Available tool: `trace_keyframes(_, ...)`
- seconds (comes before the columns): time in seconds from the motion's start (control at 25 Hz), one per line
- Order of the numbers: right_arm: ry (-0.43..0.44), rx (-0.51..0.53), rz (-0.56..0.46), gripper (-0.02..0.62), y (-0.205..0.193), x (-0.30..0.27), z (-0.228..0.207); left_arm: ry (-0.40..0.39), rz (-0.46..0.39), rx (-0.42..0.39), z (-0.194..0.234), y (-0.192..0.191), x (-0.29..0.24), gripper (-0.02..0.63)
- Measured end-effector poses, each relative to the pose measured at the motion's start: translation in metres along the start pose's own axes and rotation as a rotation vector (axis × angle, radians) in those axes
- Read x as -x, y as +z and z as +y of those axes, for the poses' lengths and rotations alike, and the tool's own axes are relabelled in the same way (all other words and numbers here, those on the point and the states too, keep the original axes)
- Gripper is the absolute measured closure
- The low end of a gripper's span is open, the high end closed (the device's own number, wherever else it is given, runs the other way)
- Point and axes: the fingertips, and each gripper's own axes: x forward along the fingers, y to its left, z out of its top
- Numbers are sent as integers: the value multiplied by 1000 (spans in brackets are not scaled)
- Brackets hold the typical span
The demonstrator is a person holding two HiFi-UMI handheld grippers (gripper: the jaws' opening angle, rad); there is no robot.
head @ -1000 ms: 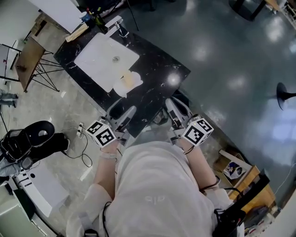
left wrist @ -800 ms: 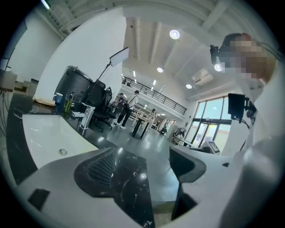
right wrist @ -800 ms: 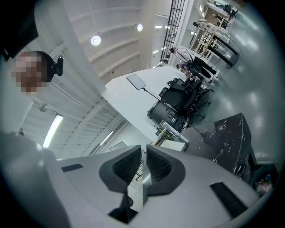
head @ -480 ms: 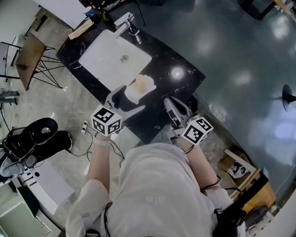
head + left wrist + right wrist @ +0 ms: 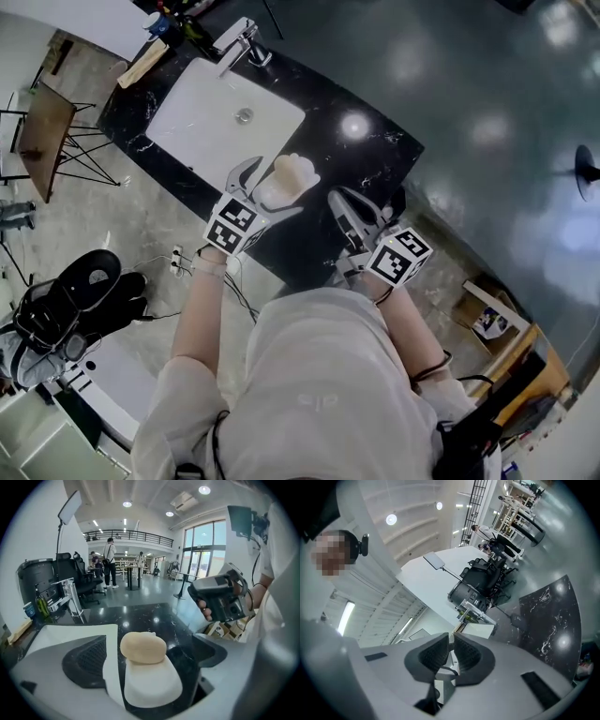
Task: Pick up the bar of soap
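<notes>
The soap (image 5: 143,647), a tan oval bar, lies on a white dish (image 5: 152,686). The dish stands on the black marbled bench (image 5: 375,159), just beside the near corner of the white sink (image 5: 220,117). A tap (image 5: 239,42) stands at the sink's far side, and bottles (image 5: 173,21) cluster at the bench's far end.

The left gripper (image 5: 265,192) reaches over the bench edge, one jaw on each side of the soap and dish. In the left gripper view its jaws stand wide and are opening. The soap is between them, with a clear gap to the dark ribbed pad (image 5: 89,660) on the left and to the other pad on the right. Neither pad touches the bar or the dish. The soap rests on the dish, not lifted.

The right gripper (image 5: 451,656) is held lower right of the soap in the head view, apart from it, near the bench's near edge. In the right gripper view its jaws are all but together, with only a thin slit between the pads and nothing in them. It also shows in the left gripper view, gripped in the person's hand (image 5: 202,609) to the right of the soap.

Behind the bench, the left gripper view shows a shiny dark floor (image 5: 140,592), office chairs (image 5: 70,573) and people (image 5: 110,562) standing in the distance.
</notes>
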Motion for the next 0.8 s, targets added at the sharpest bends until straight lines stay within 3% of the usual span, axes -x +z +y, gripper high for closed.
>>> trace_keyframes(0.2,-28,-17,20,545,-5,-6,-12,-46,47,14,4,-7,-25,44)
trace_keyframes(0.52,-59,-37,19,545,-6,-13,-29,-31,150,-72,18,-24,-56,38)
trace_keyframes(0.8,-66,-39,27,545,-7,-17,-36,-111,204,-74,9,-31,-60,38)
